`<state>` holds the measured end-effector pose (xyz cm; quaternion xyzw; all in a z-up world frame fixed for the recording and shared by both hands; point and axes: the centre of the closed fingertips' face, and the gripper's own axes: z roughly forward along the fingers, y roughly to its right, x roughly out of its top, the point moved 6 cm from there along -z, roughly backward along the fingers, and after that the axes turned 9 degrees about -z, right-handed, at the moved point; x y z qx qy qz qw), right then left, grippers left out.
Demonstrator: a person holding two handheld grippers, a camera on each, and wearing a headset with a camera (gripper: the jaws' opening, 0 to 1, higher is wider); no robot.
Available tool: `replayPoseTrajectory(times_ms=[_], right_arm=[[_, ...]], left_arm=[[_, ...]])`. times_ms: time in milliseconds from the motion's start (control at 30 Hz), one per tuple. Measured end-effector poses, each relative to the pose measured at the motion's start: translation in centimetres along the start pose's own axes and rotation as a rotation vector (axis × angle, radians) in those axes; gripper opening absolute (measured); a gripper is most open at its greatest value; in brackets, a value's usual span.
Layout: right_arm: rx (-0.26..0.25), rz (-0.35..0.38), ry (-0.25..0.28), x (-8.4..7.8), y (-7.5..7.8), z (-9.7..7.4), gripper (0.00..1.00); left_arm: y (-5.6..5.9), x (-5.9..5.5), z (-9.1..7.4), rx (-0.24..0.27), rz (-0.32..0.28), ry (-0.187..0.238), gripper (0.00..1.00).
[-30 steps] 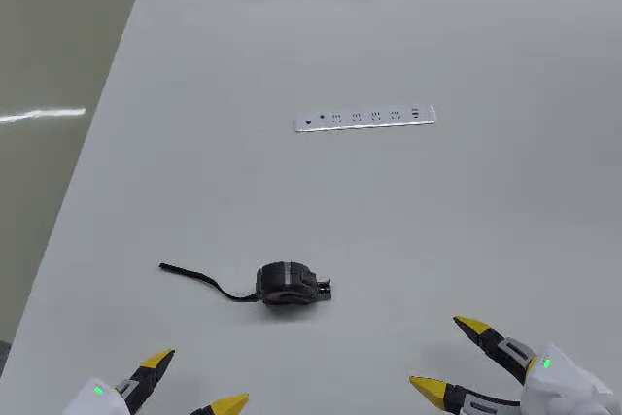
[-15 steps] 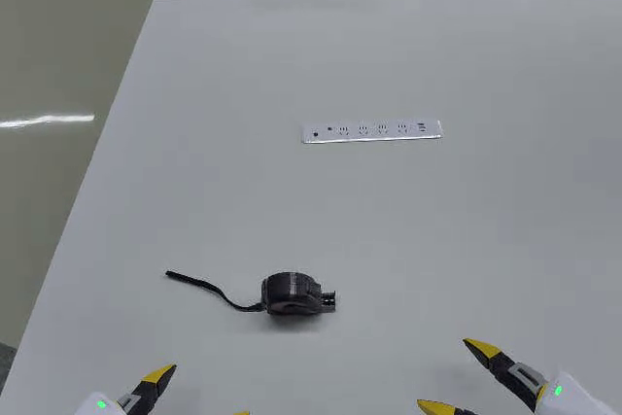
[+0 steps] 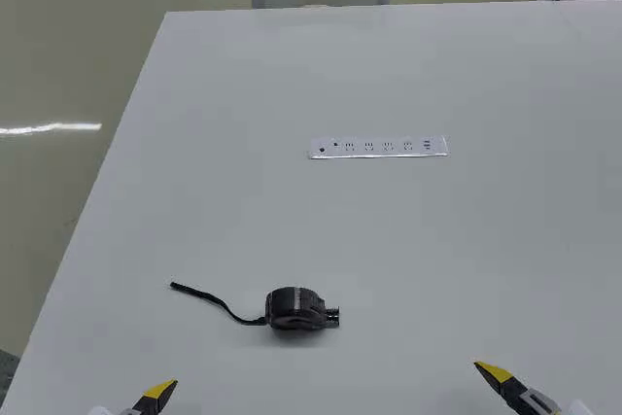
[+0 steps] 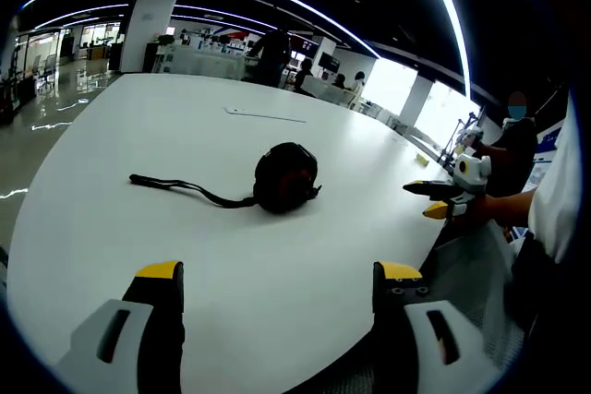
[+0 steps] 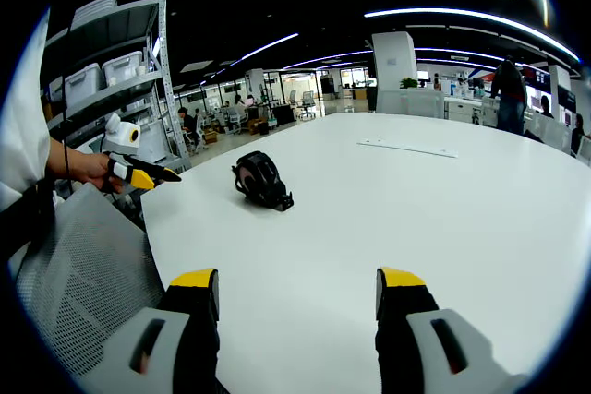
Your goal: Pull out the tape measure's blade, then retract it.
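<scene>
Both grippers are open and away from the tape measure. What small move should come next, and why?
Probably bring the left gripper forward to the tape measure to hold its case. It lies untouched on the table, both grippers are open and short of it, and its blade end faces the side of the right gripper, which could then pull.

1 white table [image 3: 292, 94] is carrying 1 tape measure [image 3: 296, 309] w/ 1 black strap [image 3: 204, 295] & 1 pwr strip [image 3: 378, 148], while 2 grippers are showing, i.e. 1 left gripper [image 4: 279, 271] & 1 right gripper [image 5: 297, 278], each w/ 2 yellow-tipped jaws.
</scene>
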<state>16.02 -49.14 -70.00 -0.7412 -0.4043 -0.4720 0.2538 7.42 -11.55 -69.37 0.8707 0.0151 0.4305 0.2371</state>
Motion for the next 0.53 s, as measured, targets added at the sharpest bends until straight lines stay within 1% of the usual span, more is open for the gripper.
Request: replayPoseTrajectory(times_ms=[67, 300, 533], right_arm=[[0.004, 0.005, -0.003, -0.15, -0.04, -0.11, 0.70], [-0.006, 0.011, 0.004, -0.17, -0.04, -0.51, 0.71], [-0.009, 0.013, 0.008, -0.12, -0.12, -0.68, 0.71]], left_arm=[[-0.01, 0.07, -0.12, 0.000, -0.004, 0.004, 0.83], [0.06, 0.10, -0.39, 0.000, -0.006, 0.008, 0.83], [-0.51, -0.30, -0.33, -0.005, -0.010, 0.006, 0.83]])
